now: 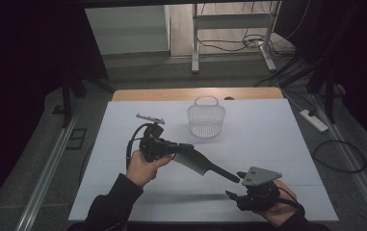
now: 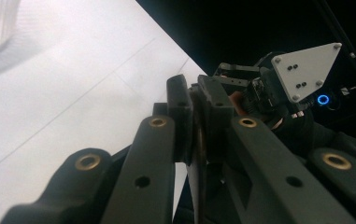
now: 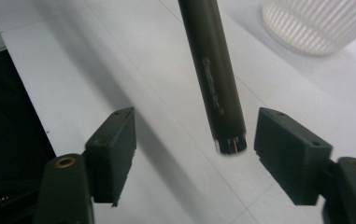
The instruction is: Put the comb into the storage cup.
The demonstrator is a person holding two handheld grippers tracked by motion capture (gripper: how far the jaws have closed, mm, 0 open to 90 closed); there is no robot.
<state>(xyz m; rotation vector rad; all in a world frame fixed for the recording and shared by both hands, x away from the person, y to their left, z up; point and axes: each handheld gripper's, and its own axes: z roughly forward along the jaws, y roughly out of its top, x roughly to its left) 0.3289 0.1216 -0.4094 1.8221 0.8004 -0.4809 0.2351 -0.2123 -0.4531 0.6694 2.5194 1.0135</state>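
Currently my left tongs [image 1: 171, 150] are clamped on the toothed end of the black comb [image 1: 201, 164], holding it up off the white worktop [image 1: 268, 144]. Its long axis slopes from my left hand [image 1: 142, 168] down toward my right tongs [image 3: 194, 154], the handle tip ending between those 2 pads without touching either; the right tongs stand apart, nothing gripped. So the right hand [image 1: 272, 202] is the nearer one to the free end. Comb appearance: slim round handle, matte dark, faint embossed lettering along it, a glossy end cap; fine teeth near the left grip. White ribbed basket [image 1: 206, 120] sits well beyond, toward the far edge. My judgement: a handover or basket drop hinges on that handle line.
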